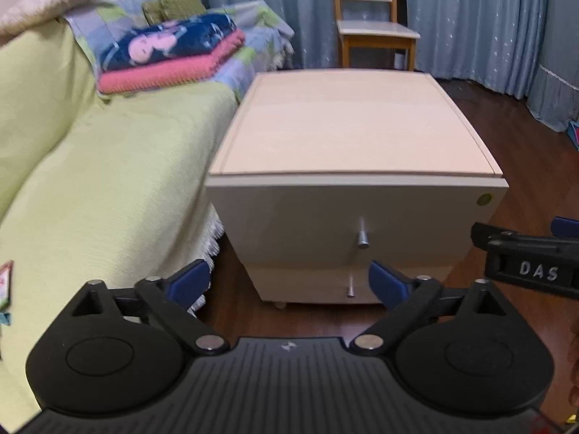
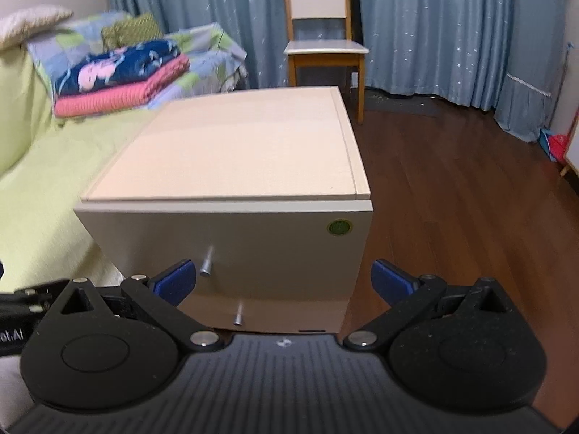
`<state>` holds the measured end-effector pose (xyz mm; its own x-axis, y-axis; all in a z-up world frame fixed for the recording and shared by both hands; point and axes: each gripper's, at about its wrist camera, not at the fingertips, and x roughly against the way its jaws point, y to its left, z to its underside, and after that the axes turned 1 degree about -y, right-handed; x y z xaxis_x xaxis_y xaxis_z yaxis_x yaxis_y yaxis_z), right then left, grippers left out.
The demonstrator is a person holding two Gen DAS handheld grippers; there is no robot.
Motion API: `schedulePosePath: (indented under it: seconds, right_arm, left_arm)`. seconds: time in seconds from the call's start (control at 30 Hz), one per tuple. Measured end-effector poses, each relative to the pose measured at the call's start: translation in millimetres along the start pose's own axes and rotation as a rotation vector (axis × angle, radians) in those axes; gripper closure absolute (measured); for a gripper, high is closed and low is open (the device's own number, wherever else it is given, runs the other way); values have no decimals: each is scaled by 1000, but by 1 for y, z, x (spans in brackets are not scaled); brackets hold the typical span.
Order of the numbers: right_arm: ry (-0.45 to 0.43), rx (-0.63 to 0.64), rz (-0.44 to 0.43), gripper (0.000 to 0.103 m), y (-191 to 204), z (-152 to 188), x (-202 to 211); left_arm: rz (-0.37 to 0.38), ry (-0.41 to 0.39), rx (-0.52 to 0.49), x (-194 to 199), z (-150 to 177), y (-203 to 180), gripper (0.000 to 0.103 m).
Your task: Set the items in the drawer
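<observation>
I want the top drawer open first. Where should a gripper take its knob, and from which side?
Grip the top knob on its metal shank, coming straight at the drawer front. It sticks out as a thin peg, so open jaws can close across it, then pull back.

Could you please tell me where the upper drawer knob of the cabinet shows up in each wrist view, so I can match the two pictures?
Left wrist view: the upper drawer knob sits right of centre, on the cabinet front, above the open left gripper.
Right wrist view: the knob lies left of centre, just beside the open right gripper's left fingertip.
Shared landmark: the round green sticker at the front's top right corner.
</observation>
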<state>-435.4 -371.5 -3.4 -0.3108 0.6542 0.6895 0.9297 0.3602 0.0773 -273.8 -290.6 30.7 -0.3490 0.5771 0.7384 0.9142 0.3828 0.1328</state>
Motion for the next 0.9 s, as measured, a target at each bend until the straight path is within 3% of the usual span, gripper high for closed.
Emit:
schedulePosePath:
  seconds: [0.4,0.9]
  right_arm:
    - [-19,-12,-43,1,-11,13,37]
    - [6,-17,-34,1,-22,28,44]
  left_arm:
    - [4,-32,12,46,20,-4,7]
    - [-5,-17,-26,48,28,-18,3]
